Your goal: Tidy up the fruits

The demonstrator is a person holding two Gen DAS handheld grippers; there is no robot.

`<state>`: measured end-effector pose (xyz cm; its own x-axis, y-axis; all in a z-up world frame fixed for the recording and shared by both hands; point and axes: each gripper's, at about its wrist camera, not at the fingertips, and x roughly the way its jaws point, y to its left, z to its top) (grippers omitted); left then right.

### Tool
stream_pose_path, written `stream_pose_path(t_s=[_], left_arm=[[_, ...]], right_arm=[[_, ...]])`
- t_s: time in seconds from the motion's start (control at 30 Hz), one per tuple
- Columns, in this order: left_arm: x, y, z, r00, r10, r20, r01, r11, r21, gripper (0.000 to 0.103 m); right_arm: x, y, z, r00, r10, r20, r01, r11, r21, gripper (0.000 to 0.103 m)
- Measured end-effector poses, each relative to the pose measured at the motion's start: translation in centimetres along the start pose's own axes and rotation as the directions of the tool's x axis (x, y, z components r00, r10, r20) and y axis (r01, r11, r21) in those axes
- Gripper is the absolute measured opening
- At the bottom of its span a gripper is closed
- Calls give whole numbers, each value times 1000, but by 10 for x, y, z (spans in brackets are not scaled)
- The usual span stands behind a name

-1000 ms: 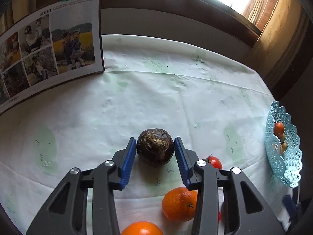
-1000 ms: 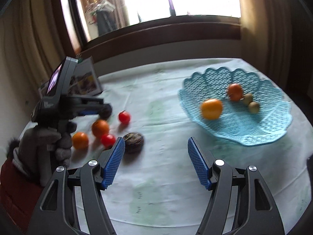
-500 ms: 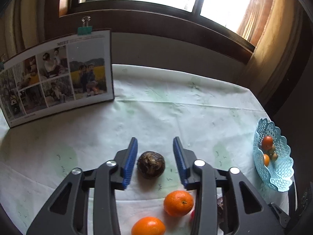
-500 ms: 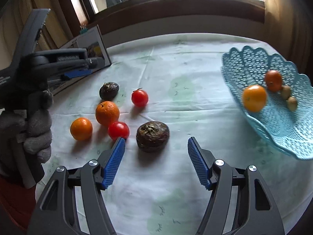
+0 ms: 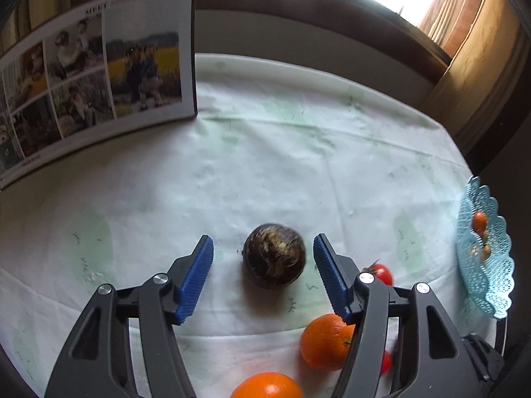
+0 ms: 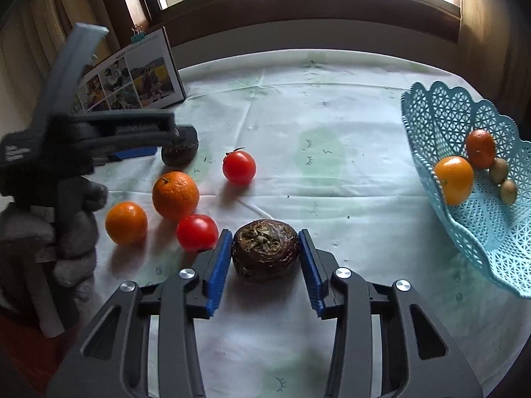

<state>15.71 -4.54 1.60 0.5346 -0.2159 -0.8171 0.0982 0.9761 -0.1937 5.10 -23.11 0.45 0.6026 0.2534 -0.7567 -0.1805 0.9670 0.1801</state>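
Between the blue pads of the right gripper (image 6: 265, 267) — one dark brown, rough-skinned fruit (image 6: 264, 253), squat and slightly wider than tall, resting on the pale tablecloth (image 6: 315, 126). Pads stand close on either flank, at or very near contact; whether they already press the skin cannot be told. Long axis of the fruit runs across the jaws, so closing meets its widest line.

Second dark fruit (image 5: 274, 255) — same kind, centred ahead of the left gripper (image 5: 264, 275), whose fingers are spread wide with clear gaps on both sides; it lies just past the fingertips.

Loose items near by: two oranges (image 6: 175, 194) (image 6: 126, 222), two tomatoes (image 6: 197, 232) (image 6: 239, 167); the nearer tomato sits just beside the right gripper's left pad.

Destination, by judgement: the blue lattice basket (image 6: 441, 112), to the right, well apart from both grippers, already holding oranges and small pale fruits. Right gripper is the nearer to it.
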Motion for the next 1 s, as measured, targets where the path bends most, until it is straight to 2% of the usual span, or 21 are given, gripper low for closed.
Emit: stream_pose_path(t_s=[0.1, 0.17, 0.2, 0.37, 0.47, 0.87, 1.0], left_arm=[[1, -4, -2, 1000, 18, 10, -19, 999, 28, 56], [0, -5, -3, 1000, -4, 7, 4, 999, 36, 44], [-1, -6, -4, 1000, -8, 8, 7, 999, 41, 41], [-4, -9, -4, 1000, 6, 24, -7, 999, 54, 41], [-11, -10, -3, 999, 5, 48, -7, 998, 55, 41], [-32, -27, -2, 995, -19, 97, 10, 996, 90, 41], [-41, -33, -4, 993, -31, 115, 20, 994, 104, 41]], right_arm=[[-16, 0, 0, 999, -9, 45, 9, 1000, 4, 42], [-30, 0, 1, 996, -21, 87, 20, 1000, 10, 42], [-36, -1, 2, 994, -33, 108, 31, 999, 15, 42], [-68, -16, 7, 975, -92, 202, 81, 995, 62, 42], [-79, -31, 9, 965, -126, 231, 103, 989, 106, 42], [-90, -102, -4, 932, -283, 227, 210, 931, 298, 43], [-96, -112, -12, 913, -326, 245, 238, 914, 328, 51]])
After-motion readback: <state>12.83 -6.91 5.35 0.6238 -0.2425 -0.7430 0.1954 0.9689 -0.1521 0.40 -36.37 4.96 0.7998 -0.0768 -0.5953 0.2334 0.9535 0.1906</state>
